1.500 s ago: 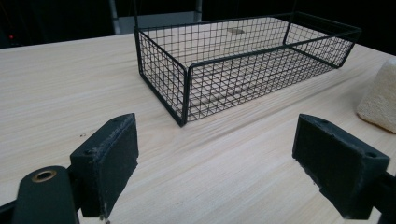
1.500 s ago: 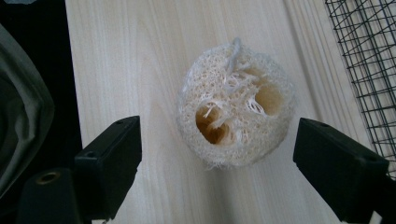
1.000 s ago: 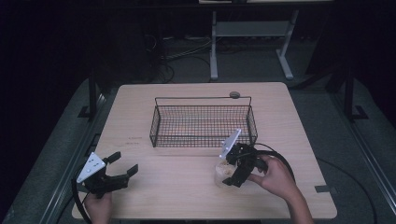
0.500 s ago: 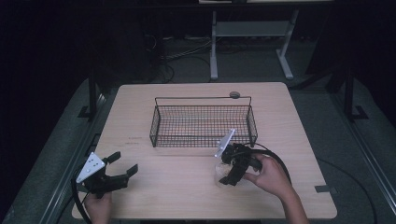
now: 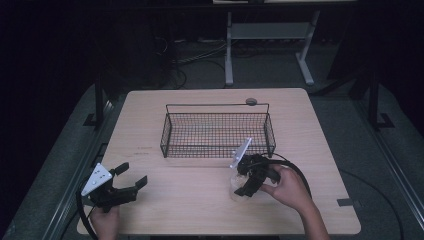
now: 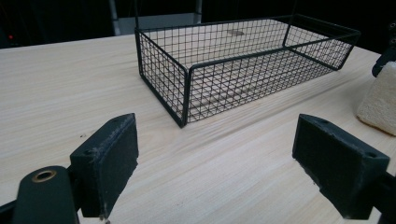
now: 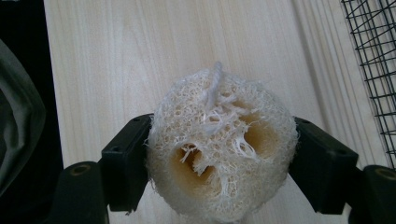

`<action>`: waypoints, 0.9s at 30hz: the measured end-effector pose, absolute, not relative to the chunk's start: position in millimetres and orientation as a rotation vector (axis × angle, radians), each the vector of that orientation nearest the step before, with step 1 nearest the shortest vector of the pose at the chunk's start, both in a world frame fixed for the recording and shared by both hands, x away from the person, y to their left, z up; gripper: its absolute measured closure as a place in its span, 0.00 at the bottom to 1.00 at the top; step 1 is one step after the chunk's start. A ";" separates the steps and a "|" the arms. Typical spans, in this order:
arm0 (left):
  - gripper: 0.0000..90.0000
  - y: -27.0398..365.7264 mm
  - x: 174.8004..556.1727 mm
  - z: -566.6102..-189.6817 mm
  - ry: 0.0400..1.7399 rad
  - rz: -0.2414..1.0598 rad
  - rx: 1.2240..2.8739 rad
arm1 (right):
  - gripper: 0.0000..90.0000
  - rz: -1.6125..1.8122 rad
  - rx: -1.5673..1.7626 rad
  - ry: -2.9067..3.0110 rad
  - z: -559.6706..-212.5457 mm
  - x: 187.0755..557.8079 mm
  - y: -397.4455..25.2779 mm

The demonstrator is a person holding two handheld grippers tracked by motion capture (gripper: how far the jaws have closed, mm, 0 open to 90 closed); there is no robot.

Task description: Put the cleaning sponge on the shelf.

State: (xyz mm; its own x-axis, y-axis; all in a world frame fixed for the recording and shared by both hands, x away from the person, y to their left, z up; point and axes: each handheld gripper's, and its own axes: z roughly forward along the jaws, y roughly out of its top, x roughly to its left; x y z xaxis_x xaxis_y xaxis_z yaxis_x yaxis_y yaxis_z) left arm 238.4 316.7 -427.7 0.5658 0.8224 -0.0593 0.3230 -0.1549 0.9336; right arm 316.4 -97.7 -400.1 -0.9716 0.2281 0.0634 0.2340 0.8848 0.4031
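1. While the right gripper sits clamped on the loofah, its two jaws press the pale, fibrous sides from left and right; the loofah's open end faces the camera.
2. Seen from above, that gripper and the loofah are on the table just near of the basket, by its near right corner.
3. Compared with a second ago, the right hand has slid slightly left and toward the basket, taking the loofah with it. I judge the grasp is made and the carry is starting.
4. Whether the loofah has left the wood I cannot tell; from above it looks to be at or barely above the surface.
5. Over at the near left corner, the left gripper has not shifted; its jaws stand wide apart with nothing between them, pointed at the basket.
6. From its own camera, the loofah shows at the far right edge.
7. Next, I expect a lift over the near basket wall; the wire rim could snag the loofah's loose fibres.
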 end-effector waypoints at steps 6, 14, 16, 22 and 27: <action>0.15 316.9 238.4 -427.5 0.953 0.587 1.730 | 0.30 -0.660 -0.365 -3.031 -397.0 315.3 -98.6; 0.15 317.6 238.4 -427.6 0.956 0.585 1.729 | 0.30 -0.672 -0.361 -3.028 -390.4 317.0 -101.0; 0.15 317.8 238.5 -427.6 0.958 0.584 1.727 | 0.30 -0.683 -0.364 -3.021 -389.0 317.5 -102.3; 0.15 317.5 238.6 -427.6 0.957 0.583 1.729 | 0.30 -0.696 -0.367 -3.009 -385.8 320.3 -107.0; 0.15 317.8 238.4 -427.3 0.954 0.587 1.728 | 0.30 -0.686 -0.355 -3.024 -377.7 322.0 -106.4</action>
